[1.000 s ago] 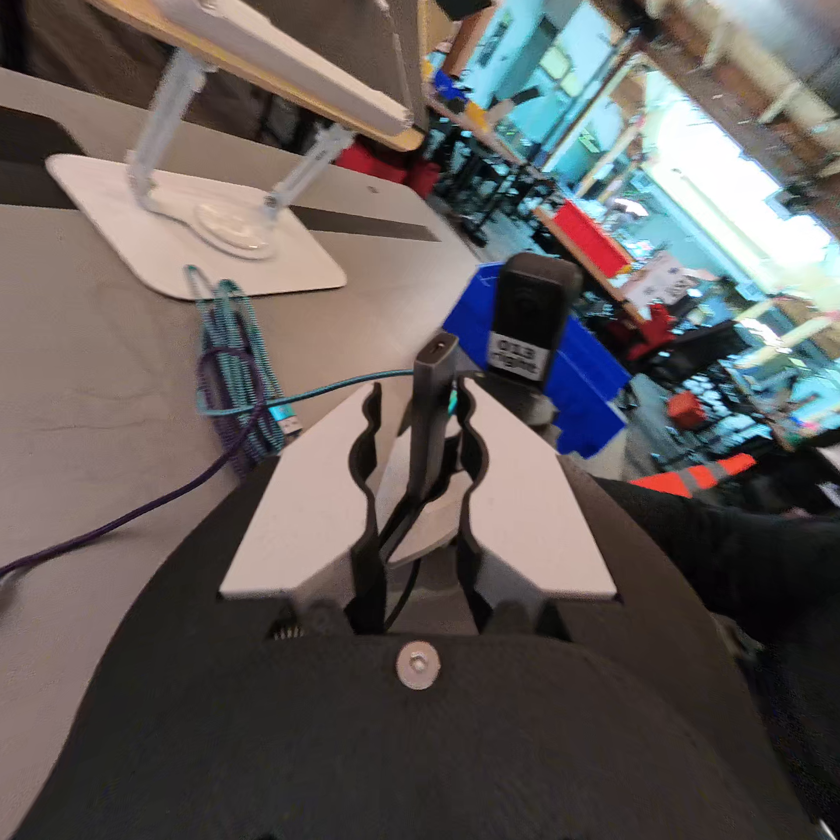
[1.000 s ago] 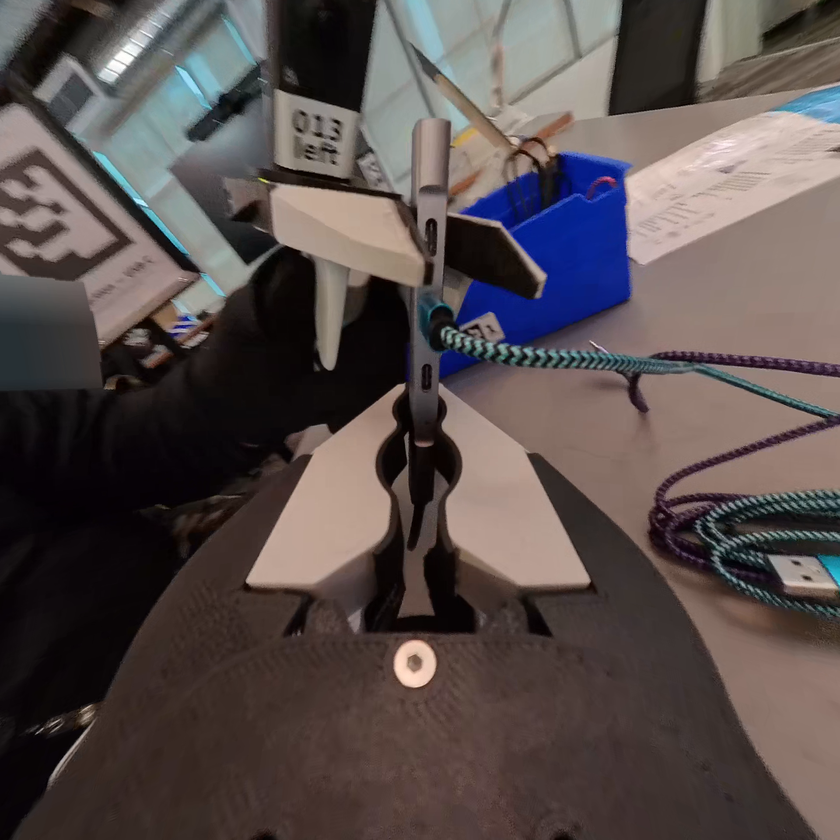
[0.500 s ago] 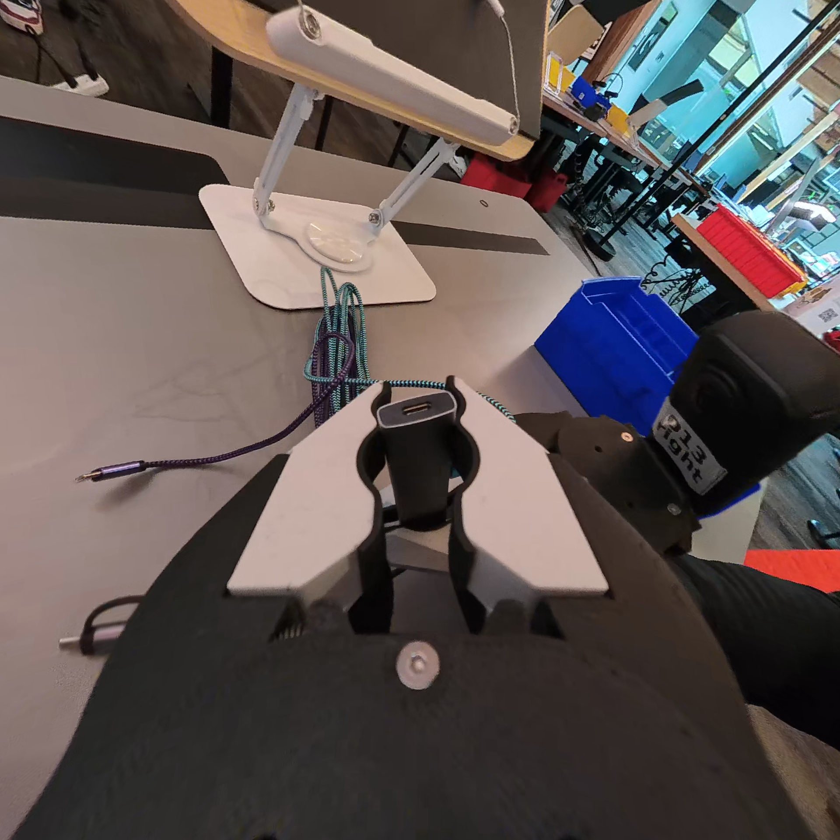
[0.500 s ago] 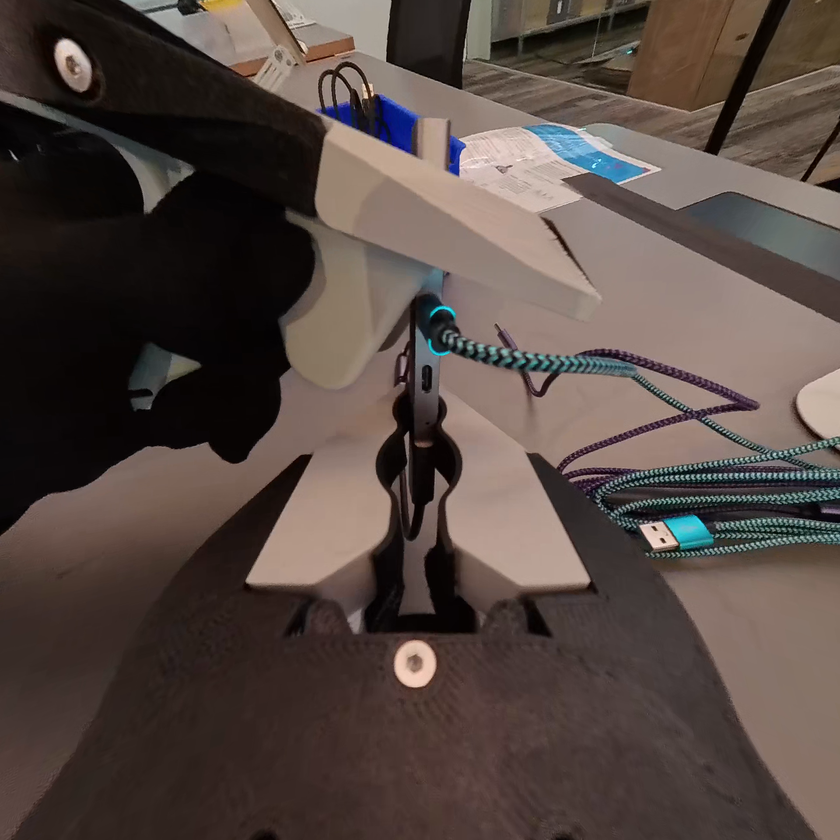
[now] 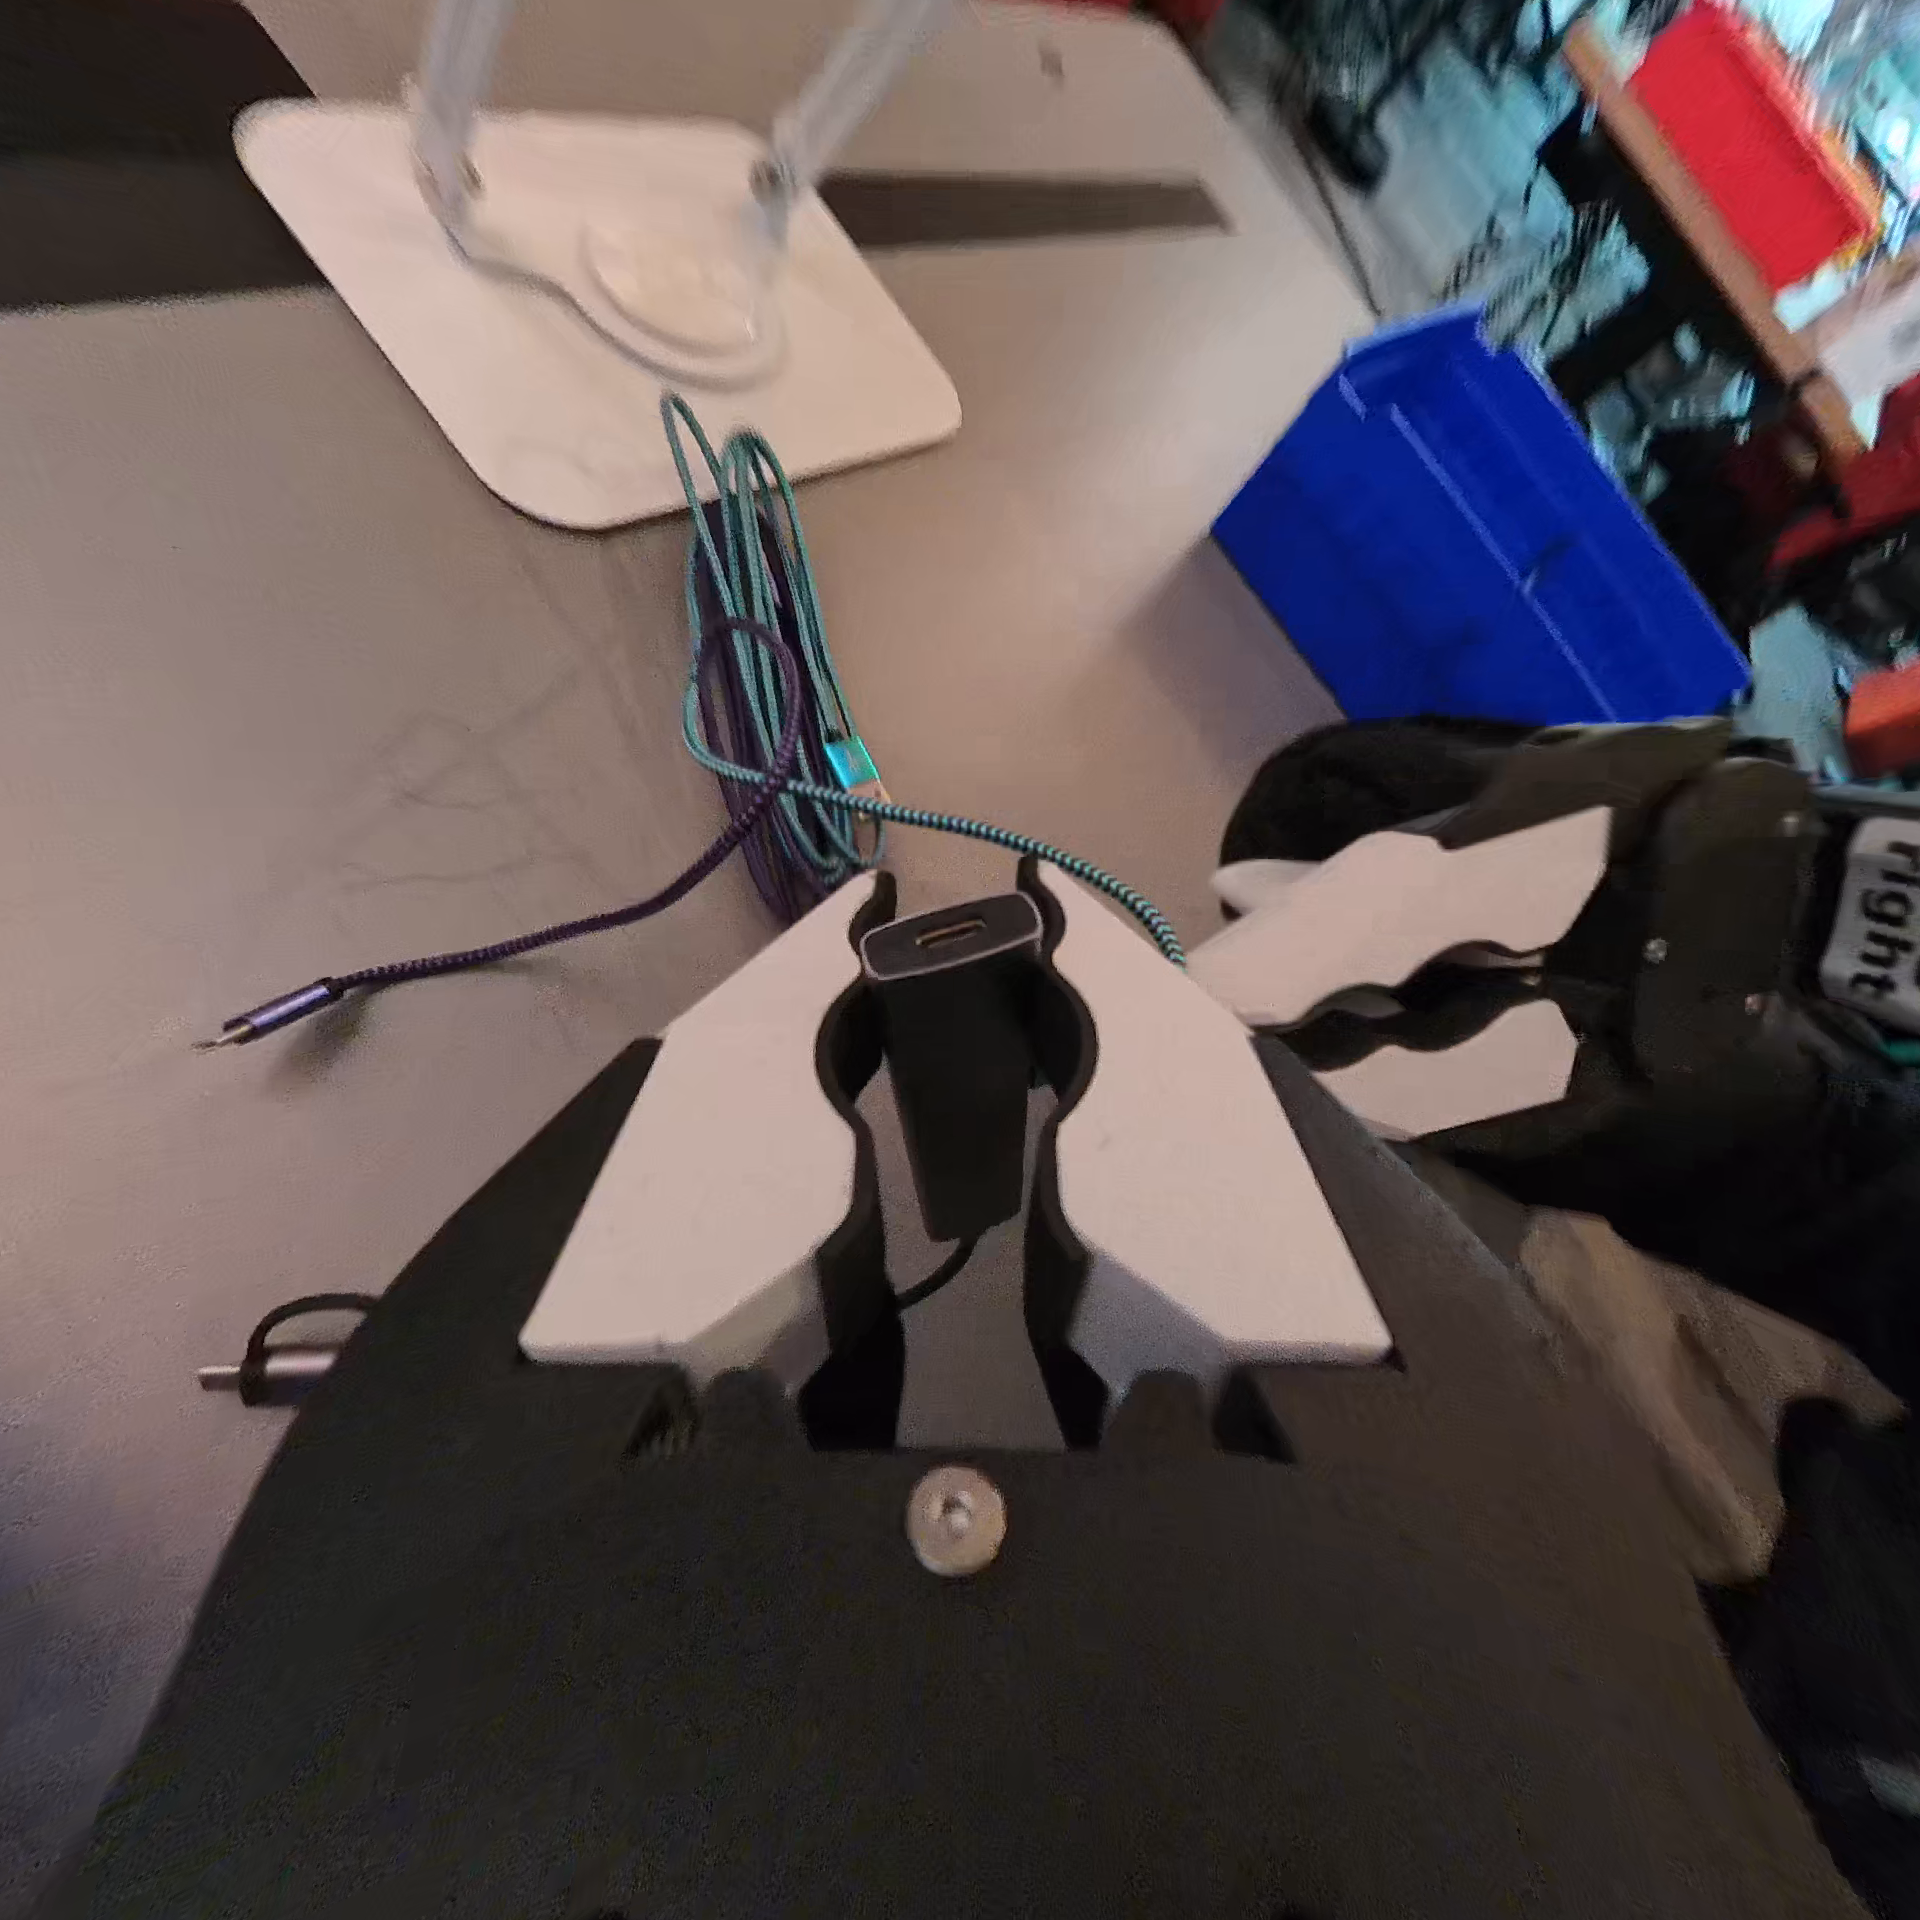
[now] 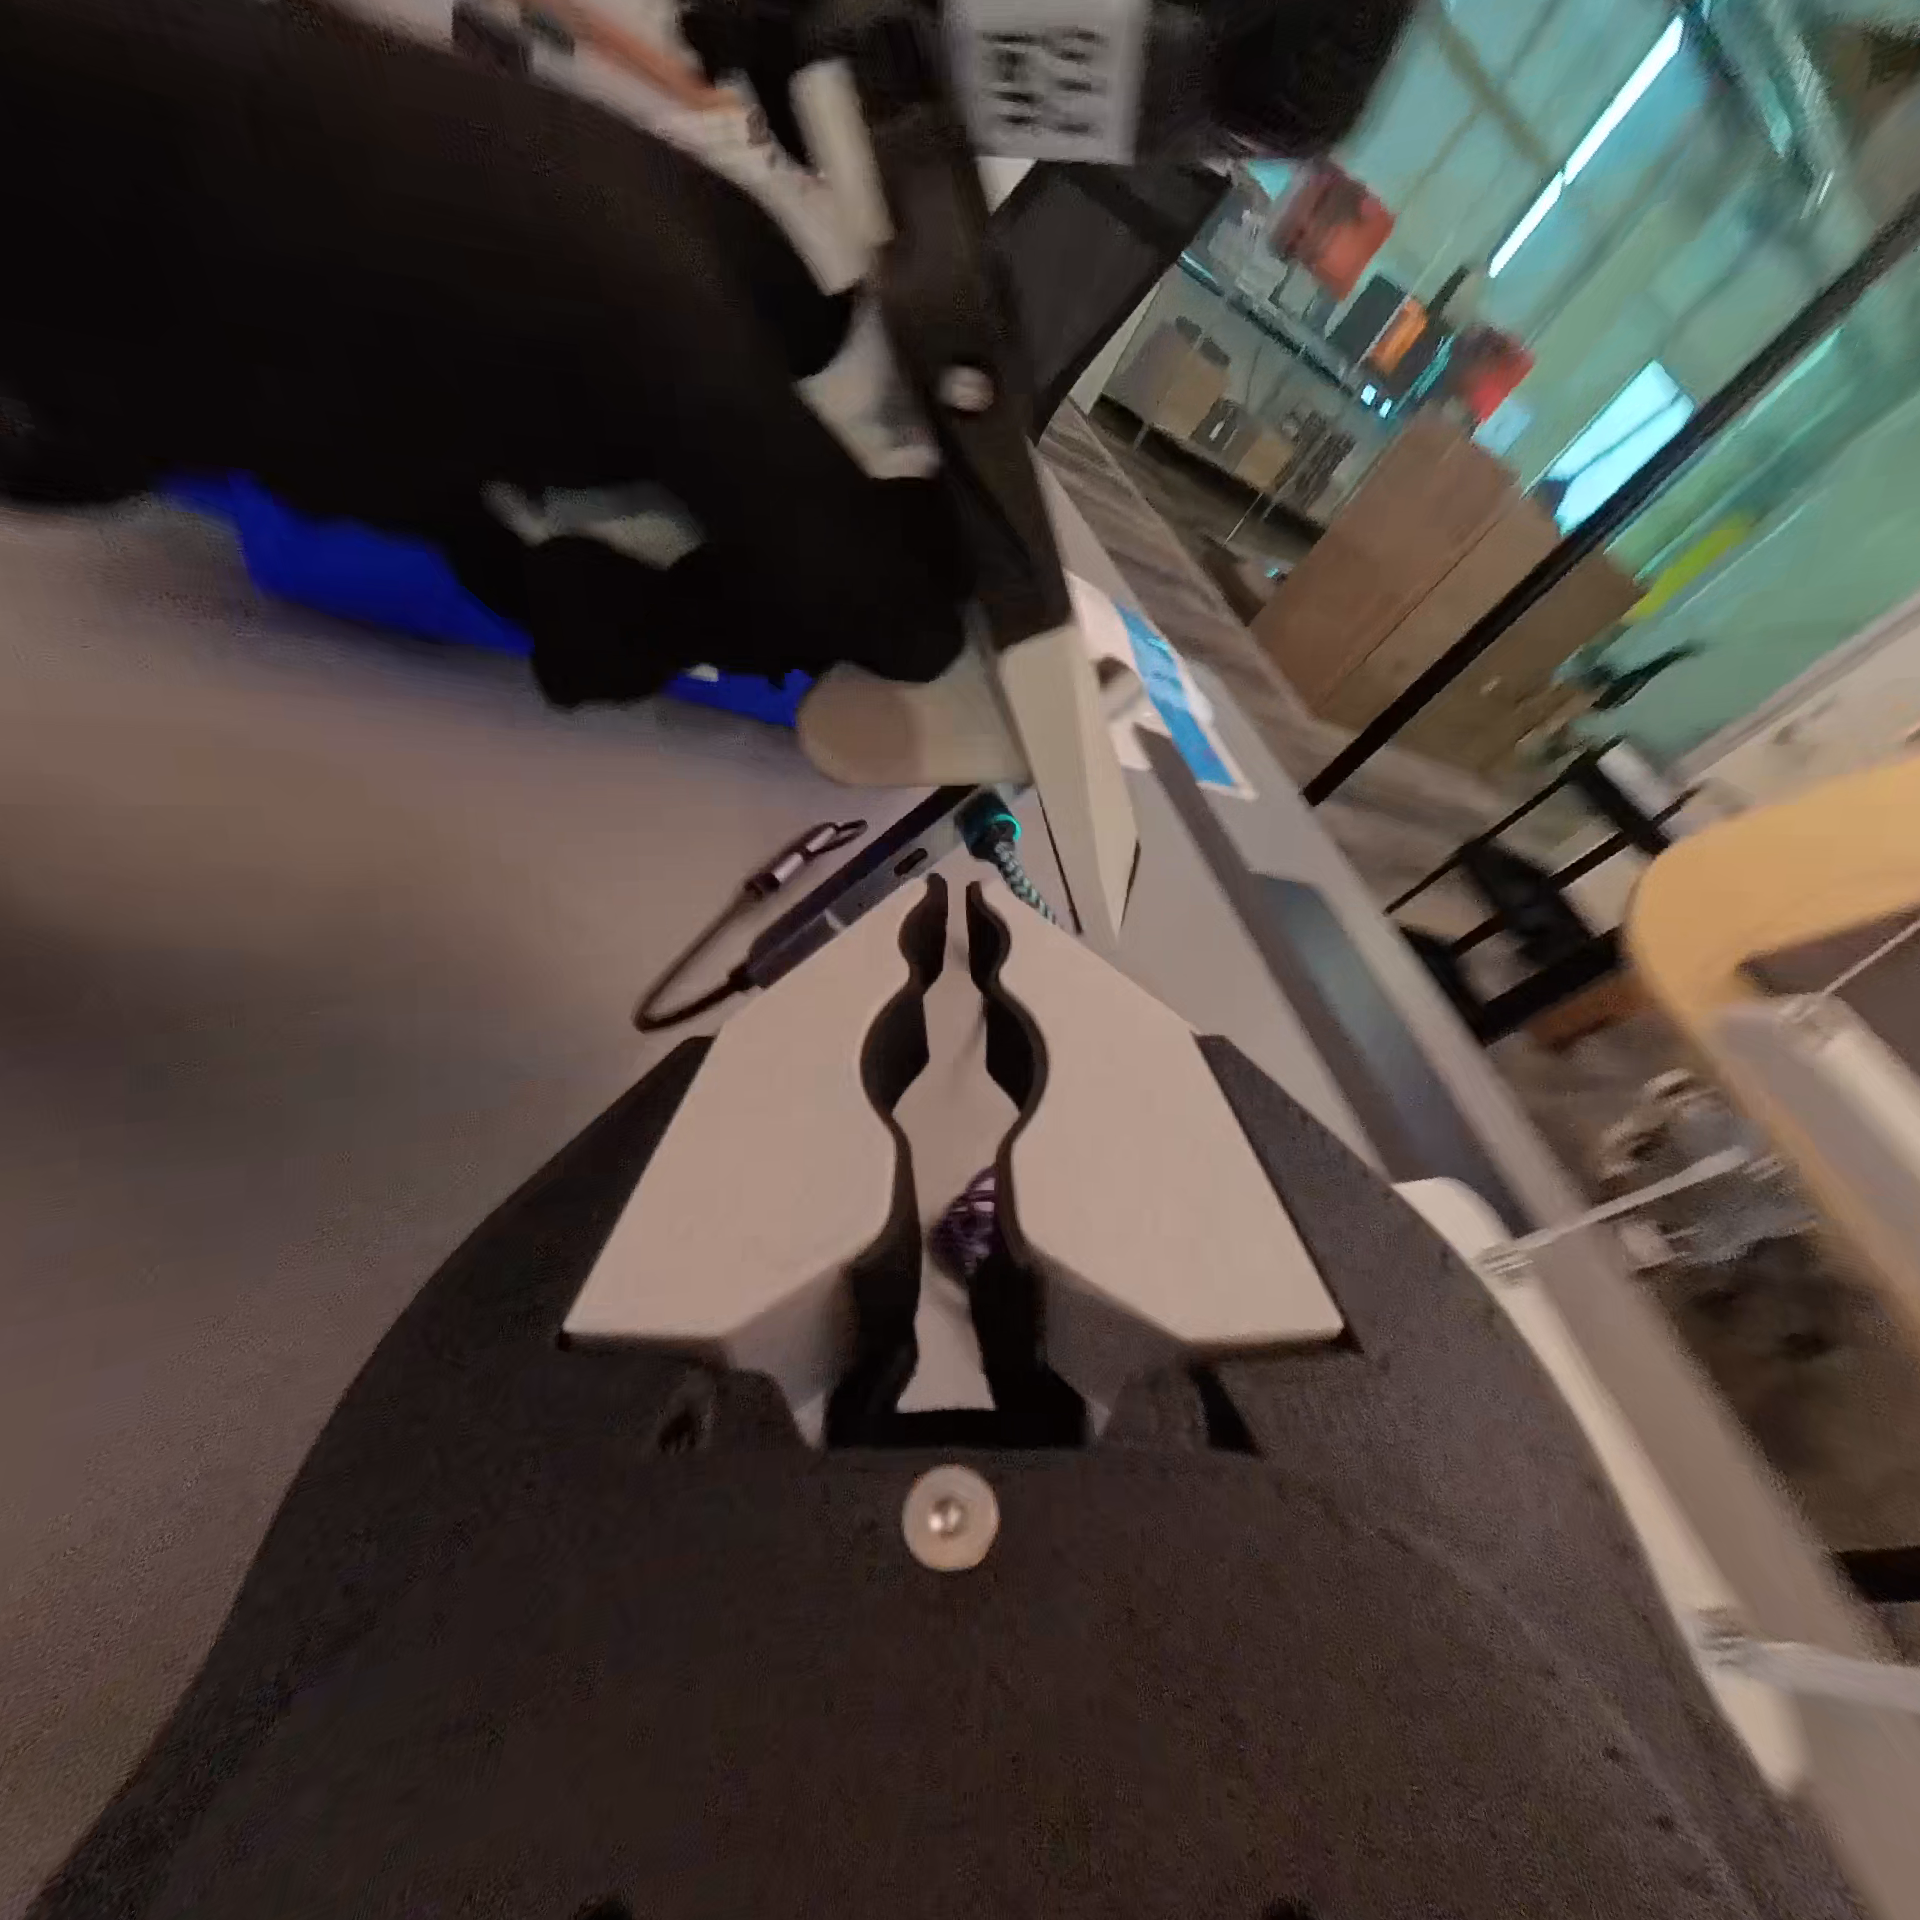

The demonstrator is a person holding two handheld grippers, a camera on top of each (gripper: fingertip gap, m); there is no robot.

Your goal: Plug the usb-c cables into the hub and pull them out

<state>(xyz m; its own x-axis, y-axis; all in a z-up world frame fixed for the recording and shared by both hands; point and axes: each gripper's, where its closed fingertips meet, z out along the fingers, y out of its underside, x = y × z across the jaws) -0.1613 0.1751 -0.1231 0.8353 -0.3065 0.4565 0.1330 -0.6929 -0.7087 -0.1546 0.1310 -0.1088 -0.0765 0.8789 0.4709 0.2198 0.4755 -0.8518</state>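
Observation:
My left gripper [image 5: 951,914] is shut on the dark grey hub [image 5: 951,940], whose end port faces forward. The teal braided cable [image 5: 987,826] runs from its coil to the hub's right side. In the right wrist view its plug [image 6: 987,826] sits in the side of the hub [image 6: 862,883]. The purple cable [image 5: 499,940] lies on the table with its plug [image 5: 275,1013] free. My right gripper [image 6: 954,894] has its jaws almost together and holds nothing, just short of the hub. It also shows in the left wrist view [image 5: 1242,951], to the right of the hub.
A white stand base [image 5: 520,312] sits at the back of the grey table, with the cable coil [image 5: 769,665] in front of it. A blue bin [image 5: 1475,520] stands at the right. The hub's own black tail plug [image 5: 270,1366] lies at the left.
My right gripper has let go of the hub and drawn back off it to the right. My left gripper keeps the hub and has tipped down toward the table.

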